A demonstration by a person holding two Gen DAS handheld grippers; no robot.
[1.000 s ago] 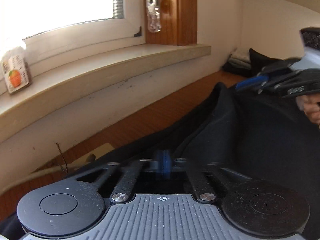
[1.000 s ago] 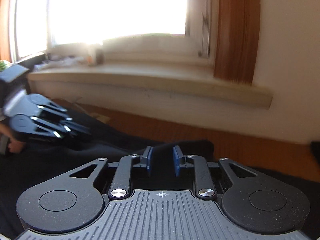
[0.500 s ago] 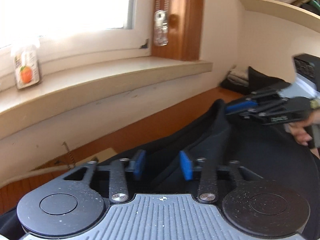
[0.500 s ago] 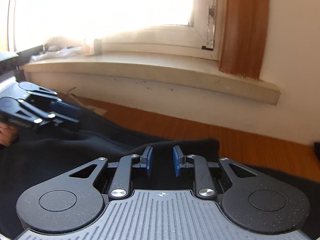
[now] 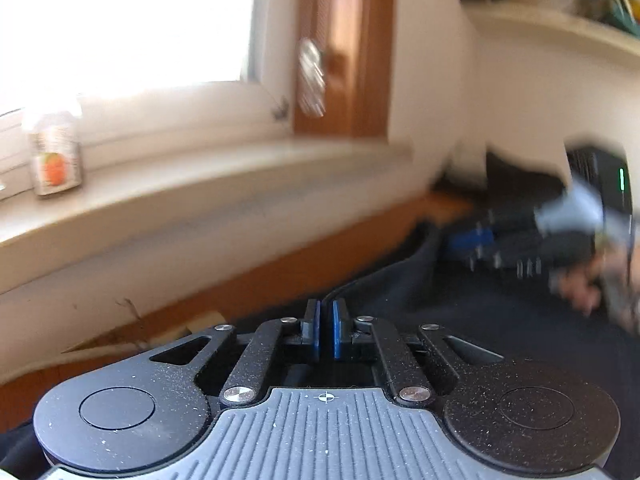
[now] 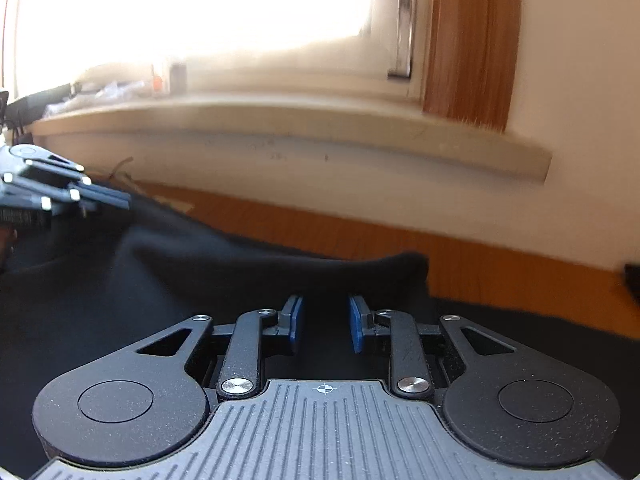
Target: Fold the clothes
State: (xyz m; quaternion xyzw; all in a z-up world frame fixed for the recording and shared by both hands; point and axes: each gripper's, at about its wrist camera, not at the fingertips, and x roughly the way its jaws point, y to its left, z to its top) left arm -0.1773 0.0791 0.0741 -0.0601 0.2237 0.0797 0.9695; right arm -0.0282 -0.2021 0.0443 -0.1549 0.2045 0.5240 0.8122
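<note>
The left gripper has its blue pads nearly pressed together, pinching a thin edge of the black garment. The right gripper clamps a thicker raised fold of it. The cloth sprawls over the wooden table — beyond, a windowsill carries a small bottle.

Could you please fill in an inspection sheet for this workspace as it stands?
Surface: wooden table, showing along the wall.
Job's things: black garment spread on the table, its far edge lifted at both tongs.
Clutter: small bottle on the window sill; dark pile in the far corner, blurred.
Grippers: left tongs shut on the garment's edge; right tongs closed on a thicker fold.
Cables: nothing seen.
Surroundings: bright window; shelf on the wall.
</note>
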